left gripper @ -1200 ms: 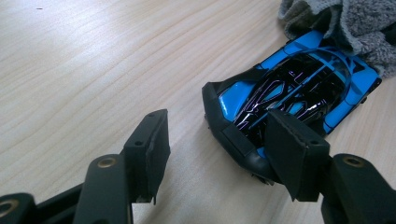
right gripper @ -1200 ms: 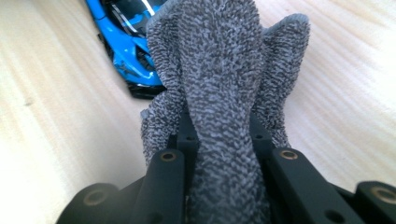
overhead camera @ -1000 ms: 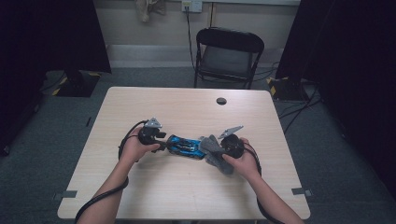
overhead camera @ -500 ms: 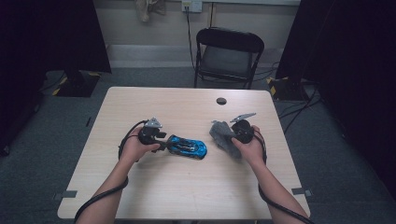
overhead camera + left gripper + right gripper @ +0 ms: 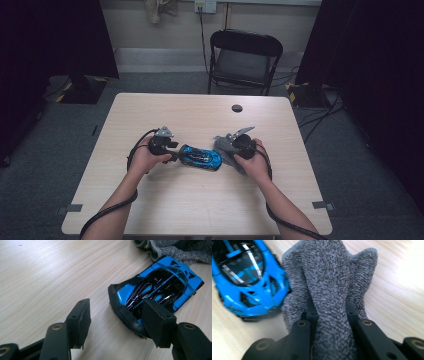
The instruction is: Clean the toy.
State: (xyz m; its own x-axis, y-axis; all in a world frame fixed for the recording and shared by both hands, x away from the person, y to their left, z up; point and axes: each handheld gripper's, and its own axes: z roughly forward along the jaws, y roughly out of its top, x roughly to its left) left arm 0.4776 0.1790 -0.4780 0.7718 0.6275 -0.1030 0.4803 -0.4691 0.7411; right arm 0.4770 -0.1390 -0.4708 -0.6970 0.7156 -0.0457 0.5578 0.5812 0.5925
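Currently judged as a wiping step on the toy car [image 5: 201, 157], with the cloth [image 5: 329, 277] as the tool. Find the car near the middle of the table [image 5: 200, 210], lying on its wheels between the two grippers, tail toward the left gripper [image 5: 117, 305] and nose toward the cloth. Note the left gripper's jaws standing apart: one jaw over the tail corner of the car, the other clear of it with bare wood between; cannot tell whether the near jaw touches. Note the right gripper [image 5: 330, 312] clamped on a bunched fold of the cloth, with the loose end just beside the car's nose. Treat the car as light, stiff and glossy, likely to roll or skid under a sideways push. Take hold across the flanks at the tail, on the black bumper, not on the shiny roof or the thin side fins. Treat the cloth as soft and limp, with no stiffness beyond the pinch, and keep the grip close to the working end. Expect wide open tabletop on every side, with the edges well apart from the work. Keep clear of the small dark disc [image 5: 237, 108] near the far edge. Disregard the chair [image 5: 243, 55] beyond the table. Mind the cables trailing toward the near edge.
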